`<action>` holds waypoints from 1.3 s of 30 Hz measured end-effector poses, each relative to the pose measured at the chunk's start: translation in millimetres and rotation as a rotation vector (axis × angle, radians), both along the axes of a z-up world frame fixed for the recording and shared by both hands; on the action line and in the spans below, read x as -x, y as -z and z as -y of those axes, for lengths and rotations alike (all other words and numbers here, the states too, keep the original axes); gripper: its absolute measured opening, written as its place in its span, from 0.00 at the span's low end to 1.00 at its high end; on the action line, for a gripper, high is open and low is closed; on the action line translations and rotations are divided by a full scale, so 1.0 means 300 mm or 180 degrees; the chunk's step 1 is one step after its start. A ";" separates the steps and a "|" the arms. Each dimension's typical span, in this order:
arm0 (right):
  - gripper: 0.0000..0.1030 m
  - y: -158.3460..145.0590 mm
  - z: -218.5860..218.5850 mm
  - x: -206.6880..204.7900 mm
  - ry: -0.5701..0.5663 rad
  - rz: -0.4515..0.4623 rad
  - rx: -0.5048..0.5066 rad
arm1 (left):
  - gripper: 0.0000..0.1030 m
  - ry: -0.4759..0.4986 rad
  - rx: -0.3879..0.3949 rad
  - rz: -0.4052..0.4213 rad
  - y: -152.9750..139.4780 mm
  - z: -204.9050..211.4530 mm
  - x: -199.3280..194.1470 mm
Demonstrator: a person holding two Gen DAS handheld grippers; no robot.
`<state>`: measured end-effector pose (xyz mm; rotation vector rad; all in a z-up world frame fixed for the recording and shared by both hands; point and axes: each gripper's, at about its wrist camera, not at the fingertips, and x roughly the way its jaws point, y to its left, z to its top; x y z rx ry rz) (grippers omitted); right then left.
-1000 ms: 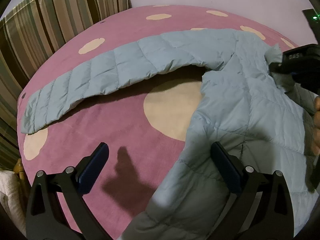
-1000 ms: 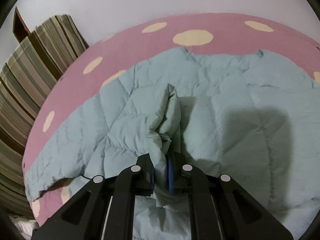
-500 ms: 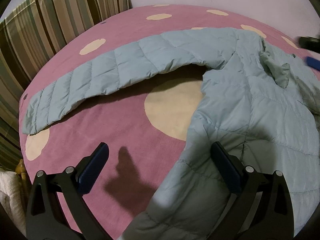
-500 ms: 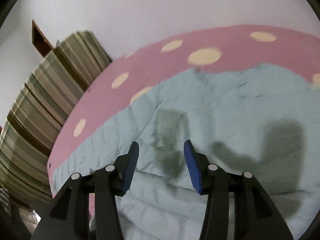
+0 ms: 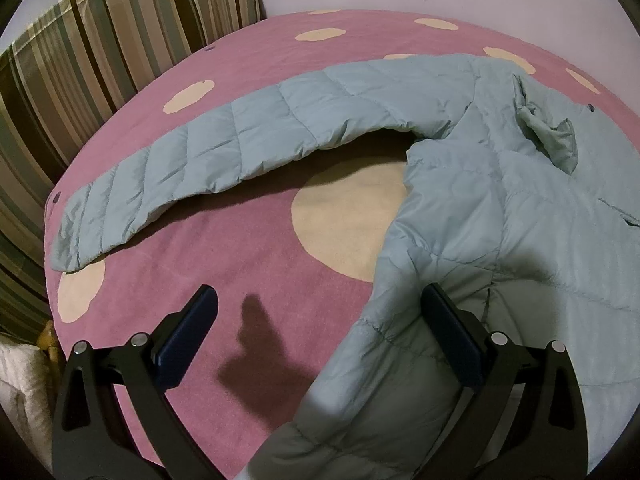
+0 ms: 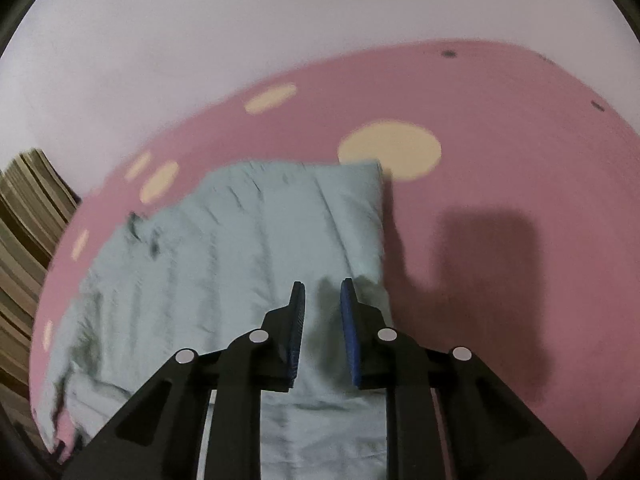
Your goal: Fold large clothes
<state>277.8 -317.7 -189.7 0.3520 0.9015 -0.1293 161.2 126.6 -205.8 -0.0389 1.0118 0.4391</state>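
A pale blue quilted jacket (image 5: 500, 208) lies spread on a pink bedspread (image 5: 240, 264) with cream dots. One long sleeve (image 5: 208, 152) stretches out to the left. A bunched flap (image 5: 552, 136) sits near the collar. My left gripper (image 5: 320, 320) is open and empty, hovering over the jacket's left edge, with one fingertip (image 5: 436, 304) above the fabric. In the right wrist view the jacket (image 6: 248, 248) lies below my right gripper (image 6: 322, 292), which is open with a narrow gap, holding nothing.
Striped curtains (image 5: 80, 64) hang along the left side of the bed. A plain pale wall (image 6: 280, 20) stands behind the bed. A white knitted cloth (image 5: 20, 384) lies at the lower left edge.
My right gripper let go of the bunched jacket fabric, opened, and swung away to the right. The flap dropped onto the jacket. The left gripper stayed still.
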 end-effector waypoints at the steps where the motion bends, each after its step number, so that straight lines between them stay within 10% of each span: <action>1: 0.18 0.028 -0.004 -0.028 -0.0014 -0.0078 0.0012 | 0.98 0.0001 -0.0021 -0.0005 0.001 0.003 -0.001; 5: 0.17 0.116 -0.012 -0.049 -0.0091 -0.0204 0.0023 | 0.98 0.0010 -0.0069 -0.0028 0.002 0.011 -0.003; 14: 0.17 -0.032 0.052 -0.078 0.0000 0.0086 -0.0060 | 0.98 0.0035 -0.0091 -0.0042 0.000 0.007 -0.006; 25: 0.17 0.117 0.058 -0.224 -0.0058 -0.0227 0.0102 | 0.98 0.0057 -0.0113 -0.0056 0.010 0.008 -0.015; 30: 0.24 0.032 0.092 -0.115 0.0034 -0.0066 0.0001 | 0.98 0.0060 -0.0098 -0.0042 0.013 0.006 -0.014; 39: 0.38 0.058 0.172 0.198 0.0516 -0.0367 0.0725 | 0.98 0.0065 -0.0045 -0.0028 0.010 0.002 -0.010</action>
